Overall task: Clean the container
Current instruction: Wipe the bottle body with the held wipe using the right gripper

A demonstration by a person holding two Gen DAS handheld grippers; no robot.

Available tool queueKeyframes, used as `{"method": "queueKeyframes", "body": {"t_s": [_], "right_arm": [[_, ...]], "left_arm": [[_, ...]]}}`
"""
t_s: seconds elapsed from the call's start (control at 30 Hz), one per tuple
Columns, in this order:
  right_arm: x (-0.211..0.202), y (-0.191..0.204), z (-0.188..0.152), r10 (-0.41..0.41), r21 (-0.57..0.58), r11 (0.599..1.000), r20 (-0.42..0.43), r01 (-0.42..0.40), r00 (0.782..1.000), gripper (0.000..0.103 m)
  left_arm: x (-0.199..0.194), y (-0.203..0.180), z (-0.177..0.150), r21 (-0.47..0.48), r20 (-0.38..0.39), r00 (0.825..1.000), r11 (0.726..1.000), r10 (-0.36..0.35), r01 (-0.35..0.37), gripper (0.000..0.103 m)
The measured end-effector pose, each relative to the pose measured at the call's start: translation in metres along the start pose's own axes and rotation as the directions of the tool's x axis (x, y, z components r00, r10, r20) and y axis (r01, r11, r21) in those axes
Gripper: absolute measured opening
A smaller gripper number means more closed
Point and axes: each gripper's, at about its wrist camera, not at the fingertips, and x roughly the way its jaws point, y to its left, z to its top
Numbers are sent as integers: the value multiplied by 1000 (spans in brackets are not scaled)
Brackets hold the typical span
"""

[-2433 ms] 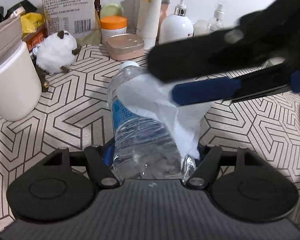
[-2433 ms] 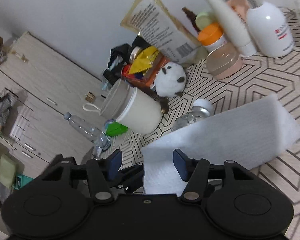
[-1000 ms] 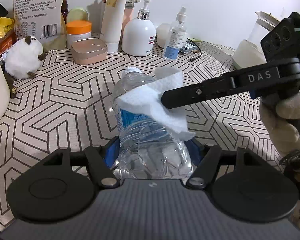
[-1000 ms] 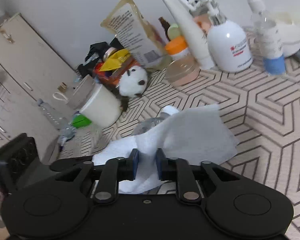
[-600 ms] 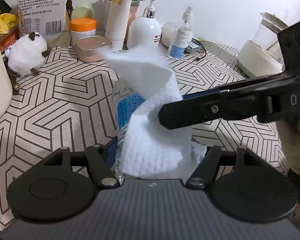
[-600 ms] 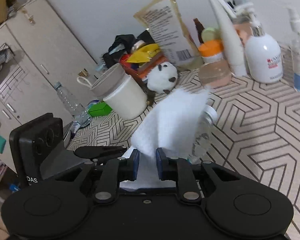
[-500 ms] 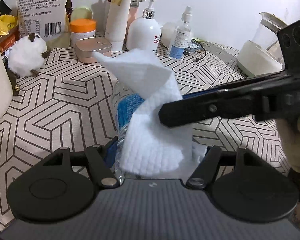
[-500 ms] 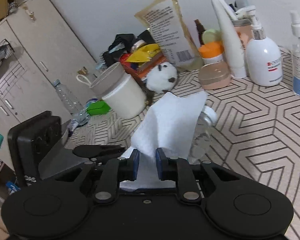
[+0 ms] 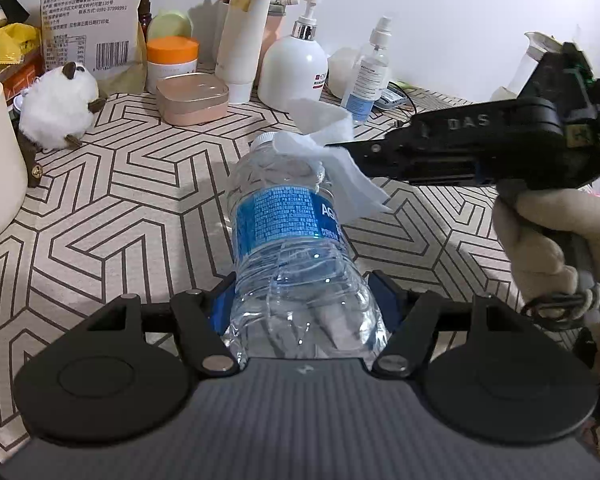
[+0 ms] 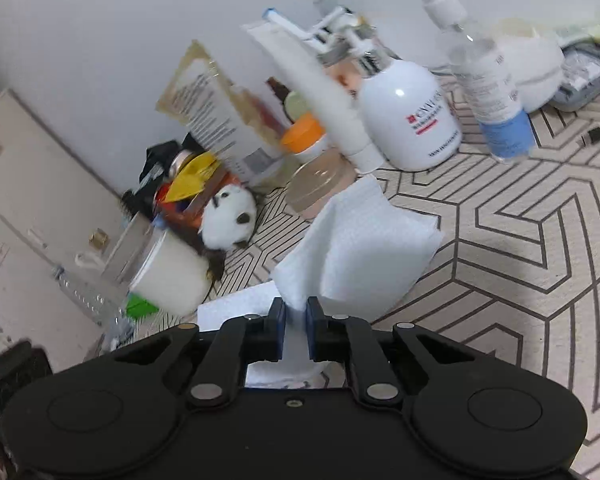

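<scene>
**Bottle clamped, wipe up at the neck**

Closest in, the left gripper has its blue pads pressed against the base end of the clear water bottle, squeezing the crumpled plastic from both sides. The bottle hangs over the middle of the patterned counter, long axis running away from the camera, white cap pointing toward the back edge and tilted up a little.

Just past the blue label, the right gripper comes in from the right side with a white wipe pinched at its tips, the wipe draped over the bottle's shoulder and neck. A gloved hand carries that gripper.

Switch to the right wrist view: its jaws are narrow and easing apart, the wipe bunched between the pads and fanning forward. It blocks the bottle completely here; only the left view shows the contact.

Along the back edge stand a white pump bottle, a spray bottle, an orange-lidded jar and a fluffy toy.
</scene>
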Motion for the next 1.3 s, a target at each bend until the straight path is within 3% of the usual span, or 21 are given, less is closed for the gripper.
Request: {"method": "queueKeyframes", "body": {"t_s": [0.2, 0.37, 0.47, 0.6, 0.7, 0.8, 0.87, 1.1, 1.27, 1.3], "right_arm": [[-7, 11, -3, 14, -20, 1000, -15, -14, 1000, 14], [-9, 42, -16, 85, -114, 989, -111, -98, 990, 18], [-3, 59, -22, 172, -131, 972, -167, -195, 971, 17], [-7, 78, -30, 108, -229, 963, -165, -145, 980, 16], [-12, 81, -31, 28, -279, 958, -151, -70, 988, 7], [-13, 73, -27, -1, -266, 963, -143, -37, 990, 6], [-14, 69, -26, -61, -289, 957, -127, 22, 990, 20], [-14, 51, -22, -39, -234, 972, -173, -2, 984, 20], [-15, 57, -24, 57, -209, 972, -224, -105, 973, 18], [-14, 57, -25, 72, -201, 972, -226, -119, 972, 22]], "left_arm": [[-1, 3, 0, -16, -3, 1000, 1000, -9, 9, 67], [-1, 4, 0, -13, -7, 1000, 1000, -2, 2, 68], [-1, 3, 0, -7, -5, 1000, 1000, 1, -1, 68], [-1, 3, 0, -6, -7, 1000, 1000, -7, 7, 68], [-1, 3, 1, 2, -11, 1000, 1000, -9, 9, 68], [0, 4, 2, 2, -19, 1000, 1000, -13, 13, 68], [0, 6, 2, -9, -21, 1000, 1000, -16, 16, 68], [1, 8, 2, -20, -14, 1000, 1000, -21, 21, 70], [2, 5, 1, 1, -4, 1000, 1000, 0, 0, 70], [2, 4, 1, 4, -3, 1000, 1000, 6, -6, 70]]}}
